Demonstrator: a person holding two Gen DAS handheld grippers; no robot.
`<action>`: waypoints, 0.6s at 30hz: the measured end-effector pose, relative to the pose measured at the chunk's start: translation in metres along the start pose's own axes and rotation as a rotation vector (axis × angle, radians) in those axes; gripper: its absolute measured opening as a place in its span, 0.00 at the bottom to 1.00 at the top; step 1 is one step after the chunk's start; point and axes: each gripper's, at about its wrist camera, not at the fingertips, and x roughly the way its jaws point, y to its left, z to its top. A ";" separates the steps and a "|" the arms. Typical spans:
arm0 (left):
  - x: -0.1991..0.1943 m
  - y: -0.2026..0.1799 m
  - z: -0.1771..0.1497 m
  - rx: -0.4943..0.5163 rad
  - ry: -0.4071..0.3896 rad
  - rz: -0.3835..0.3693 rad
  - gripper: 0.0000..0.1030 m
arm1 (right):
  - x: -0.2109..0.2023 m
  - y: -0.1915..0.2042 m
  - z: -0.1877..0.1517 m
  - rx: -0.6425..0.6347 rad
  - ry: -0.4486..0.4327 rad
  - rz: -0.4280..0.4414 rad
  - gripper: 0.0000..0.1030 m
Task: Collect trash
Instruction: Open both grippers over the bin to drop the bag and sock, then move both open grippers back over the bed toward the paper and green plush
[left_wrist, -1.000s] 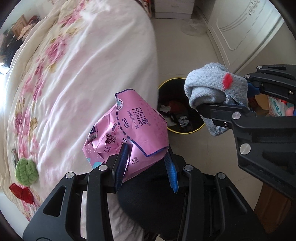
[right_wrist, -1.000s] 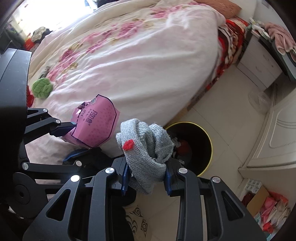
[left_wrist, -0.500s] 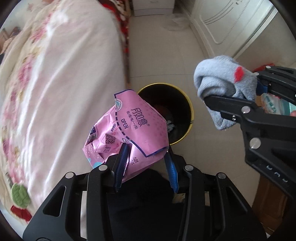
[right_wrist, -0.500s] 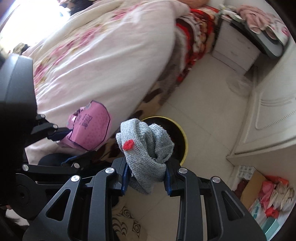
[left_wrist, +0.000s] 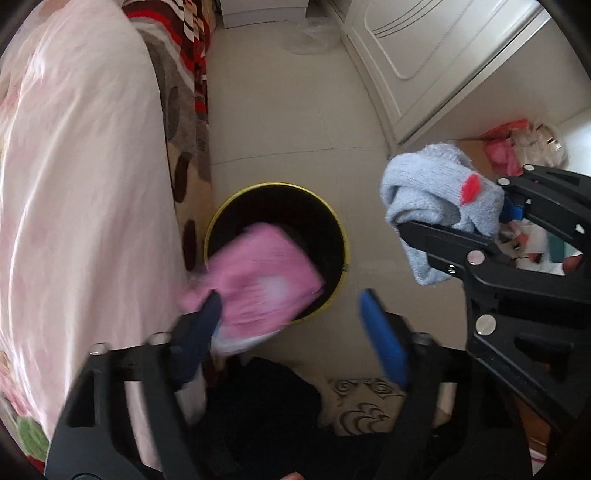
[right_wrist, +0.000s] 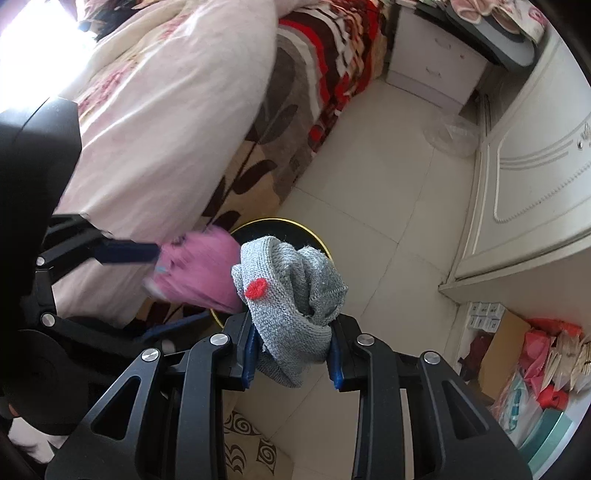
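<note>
A black bin with a yellow rim (left_wrist: 334, 218) (right_wrist: 321, 242) stands on the tiled floor beside the bed. Above it my left gripper (left_wrist: 291, 306) has its jaws opening, and the pink packet (left_wrist: 258, 284) (right_wrist: 199, 273) is blurred as it drops from between them over the bin's near left rim. It still brushes the left finger (left_wrist: 207, 321) while the right finger stands apart from it. My right gripper (right_wrist: 291, 354) is shut on a bunched grey knitted sock (right_wrist: 291, 295) (left_wrist: 436, 206) with a red patch, held to the right of the bin.
The bed with its pink floral quilt (left_wrist: 74, 184) and a patterned blanket (right_wrist: 325, 74) fills the left. A white cabinet (left_wrist: 443, 55) and a box of packets (right_wrist: 535, 369) lie to the right. A small patterned mat (left_wrist: 362, 406) is on the floor near me.
Both grippers moved from over the bed's edge to the bin. The left jaws have spread and let go of the pink packet, which is falling. The sock stays gripped.
</note>
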 end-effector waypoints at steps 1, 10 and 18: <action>0.002 0.001 0.001 0.002 0.003 0.021 0.78 | 0.005 -0.001 0.001 0.002 0.009 -0.002 0.27; 0.010 0.037 -0.018 -0.068 0.060 0.141 0.82 | 0.043 0.018 0.006 -0.049 0.089 -0.038 0.42; -0.001 0.058 -0.046 -0.134 0.070 0.144 0.84 | 0.048 0.038 0.014 -0.065 0.123 -0.043 0.87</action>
